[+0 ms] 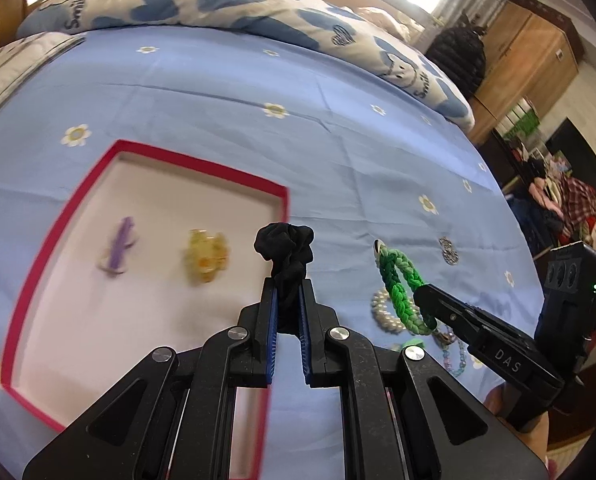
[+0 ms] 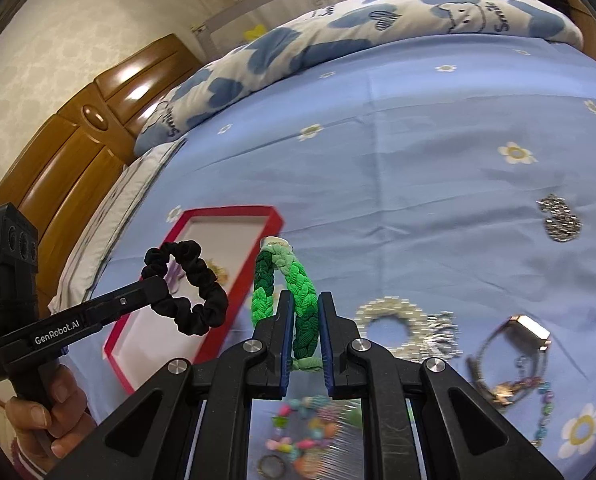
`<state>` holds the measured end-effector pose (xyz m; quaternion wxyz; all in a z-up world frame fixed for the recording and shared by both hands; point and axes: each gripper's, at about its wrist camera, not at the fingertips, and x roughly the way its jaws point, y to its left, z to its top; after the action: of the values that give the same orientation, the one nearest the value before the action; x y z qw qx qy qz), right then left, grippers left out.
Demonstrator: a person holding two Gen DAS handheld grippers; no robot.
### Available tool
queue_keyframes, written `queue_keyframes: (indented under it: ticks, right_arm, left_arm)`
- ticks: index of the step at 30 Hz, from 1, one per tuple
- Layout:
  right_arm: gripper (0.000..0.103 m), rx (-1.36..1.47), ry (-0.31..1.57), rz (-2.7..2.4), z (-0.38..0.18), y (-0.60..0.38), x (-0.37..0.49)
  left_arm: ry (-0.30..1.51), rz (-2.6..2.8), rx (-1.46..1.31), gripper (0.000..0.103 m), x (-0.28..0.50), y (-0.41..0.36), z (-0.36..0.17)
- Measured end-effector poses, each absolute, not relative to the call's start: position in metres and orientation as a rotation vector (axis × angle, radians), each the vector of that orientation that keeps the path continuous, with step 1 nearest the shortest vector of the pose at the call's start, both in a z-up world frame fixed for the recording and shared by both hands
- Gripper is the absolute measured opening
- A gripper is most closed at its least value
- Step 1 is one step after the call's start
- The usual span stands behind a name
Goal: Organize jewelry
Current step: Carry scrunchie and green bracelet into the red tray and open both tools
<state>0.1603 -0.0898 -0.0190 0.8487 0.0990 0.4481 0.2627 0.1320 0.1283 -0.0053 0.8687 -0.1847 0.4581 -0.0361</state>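
Both pieces are lifted and on their way to the red-rimmed box (image 1: pixel 284 196) at the frame's left: the left hand-held gripper (image 1: pixel 288 300) pinches a black scrunchie (image 1: pixel 286 246) over its near corner, the right hand-held gripper (image 2: pixel 303 316) clamps a green braided bracelet (image 2: pixel 298 280) above the bed (image 2: pixel 437 160). Next, I'd judge, each lowers inside the box and lets go, clear of the purple clip (image 1: pixel 120 246) and yellow clip (image 1: pixel 206 256).

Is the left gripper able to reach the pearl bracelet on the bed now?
Probably not. The left gripper is shut on the black scrunchie, and the right gripper, holding the green braided band, sits partly over the pearl bracelet.
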Motion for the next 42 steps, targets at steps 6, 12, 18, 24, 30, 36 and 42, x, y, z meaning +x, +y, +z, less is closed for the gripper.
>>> queue_keyframes:
  ticks: [6, 12, 18, 24, 30, 36, 42]
  right_arm:
    - [0.012, 0.197, 0.955, 0.608, -0.021, -0.057, 0.156]
    - [0.012, 0.180, 0.972, 0.659, -0.027, -0.025, 0.151]
    - [0.012, 0.163, 0.990, 0.705, -0.030, 0.005, 0.148]
    - [0.012, 0.140, 1.010, 0.732, -0.035, 0.029, 0.147]
    - [0.012, 0.105, 1.044, 0.744, -0.048, 0.050, 0.151]
    - [0.012, 0.083, 1.075, 0.728, -0.063, 0.060, 0.159]
    - [0.012, 0.061, 1.103, 0.720, -0.074, 0.064, 0.164]
  left_arm:
    - [0.948, -0.023, -0.414, 0.008, 0.118, 0.160, -0.008]
    - [0.946, 0.023, -0.441, 0.008, 0.109, 0.188, -0.014]
    - [0.941, 0.056, -0.471, 0.008, 0.102, 0.211, -0.020]
    - [0.942, 0.083, -0.500, 0.008, 0.098, 0.229, -0.028]
    - [0.958, 0.101, -0.507, 0.008, 0.103, 0.241, -0.040]
    - [0.991, 0.100, -0.510, 0.008, 0.110, 0.246, -0.057]
    - [1.028, 0.113, -0.517, 0.009, 0.113, 0.249, -0.069]
